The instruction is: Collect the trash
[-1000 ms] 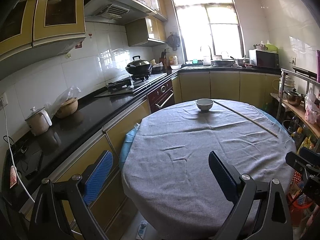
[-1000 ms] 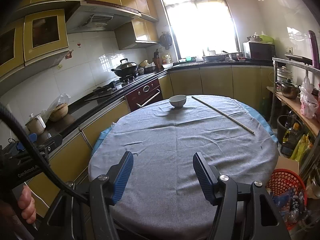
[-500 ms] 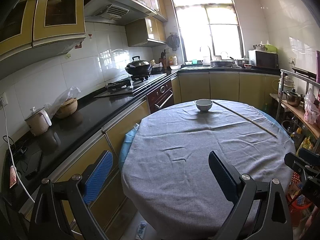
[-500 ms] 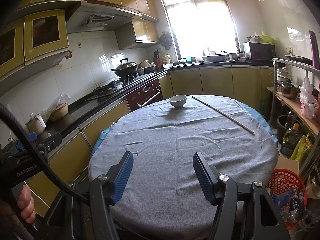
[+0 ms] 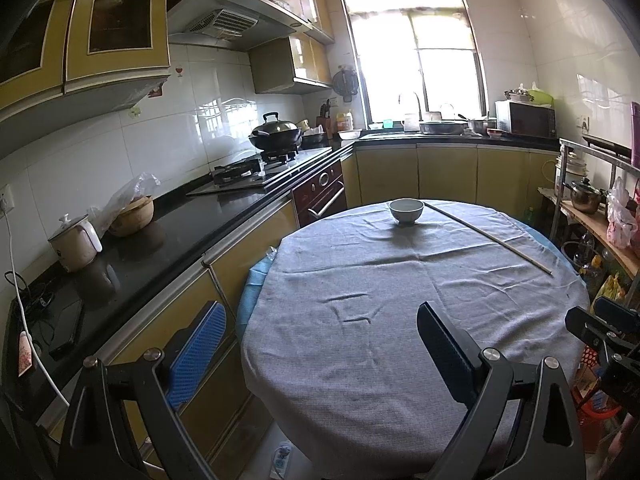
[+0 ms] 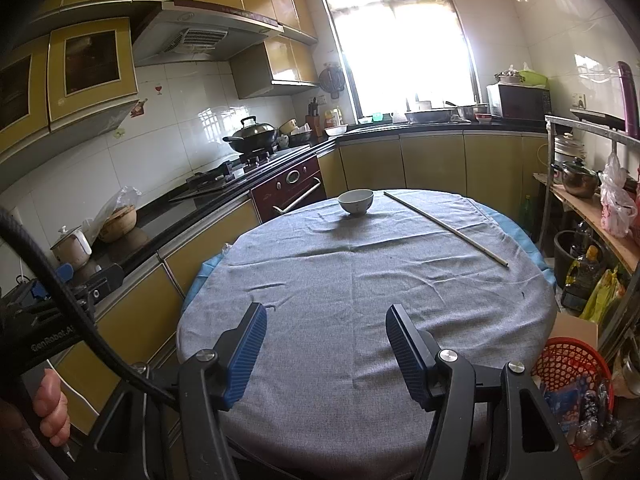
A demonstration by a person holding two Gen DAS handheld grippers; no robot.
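Both grippers hover at the near edge of the round table [image 6: 360, 280], which is covered by a grey cloth, and both are empty. The left gripper [image 5: 320, 344] has its jaws spread wide with nothing between them; the right gripper [image 6: 326, 344] is parted nearly as wide, also holding nothing.

So where is the trash? On the cloth only two things show: a white bowl [image 6: 355, 201] at the far side, and a long thin stick [image 6: 444, 227] lying beside it. The stick's long axis runs from just right of the bowl diagonally toward the table's right edge. Both sit well apart from the grippers, straight ahead across the table. My read is that the right gripper is the nearer one to the stick's near end, so it looks the likelier hand for that reach.

Containers now. Whether the bowl holds anything cannot be told from either view. Down on the floor, right of the table, a red mesh basket [image 6: 560, 354] holds what look like wrappers and scraps, the probable drop point. A dark bucket [image 6: 568, 250] stands farther back by the shelf, contents hidden.
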